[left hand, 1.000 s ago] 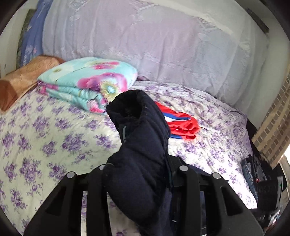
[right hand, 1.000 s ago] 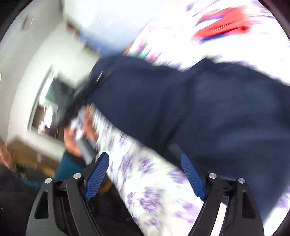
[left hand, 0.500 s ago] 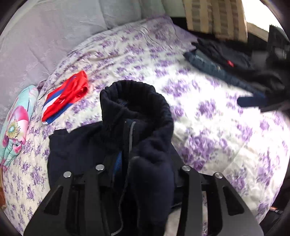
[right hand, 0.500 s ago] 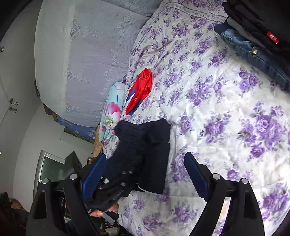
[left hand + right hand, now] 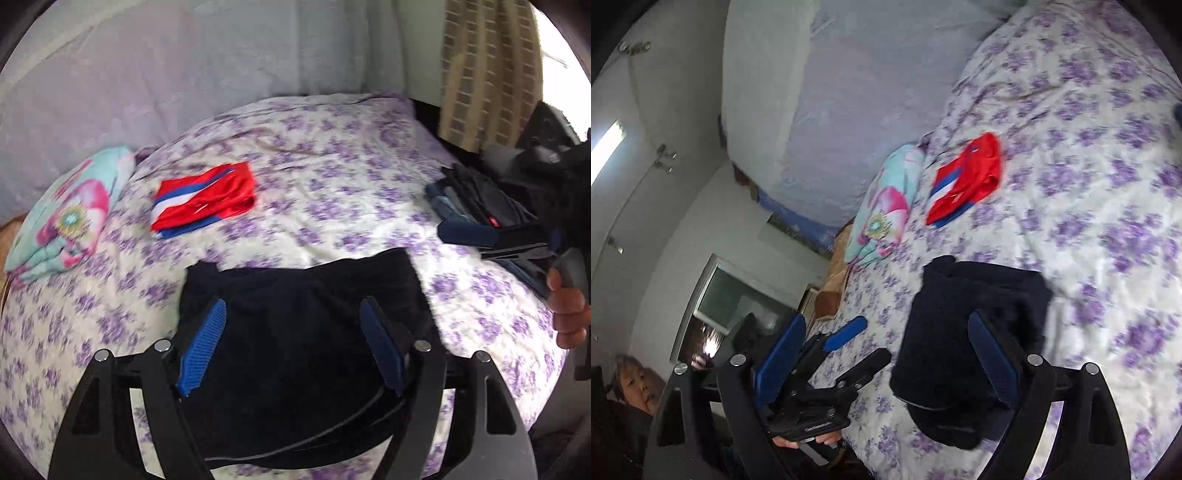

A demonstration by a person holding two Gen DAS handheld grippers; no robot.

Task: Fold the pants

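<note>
Dark pants [image 5: 303, 332] released and lying folded on bed [image 5: 332, 206], left gripper [image 5: 295, 347] jaws opening, drawn back

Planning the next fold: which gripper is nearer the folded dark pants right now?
Left. The left gripper hangs just above the folded dark pants, jaws opening, nothing between them. The right gripper sits off beside the bundle over the bedspread, open and empty.

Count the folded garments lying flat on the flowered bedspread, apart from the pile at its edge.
2. The dark navy pants lie folded near the front, under the left gripper, whose jaws are opening. The red, white and blue garment lies farther back, beside the floral quilt. The pile's contents cannot be counted.
</note>
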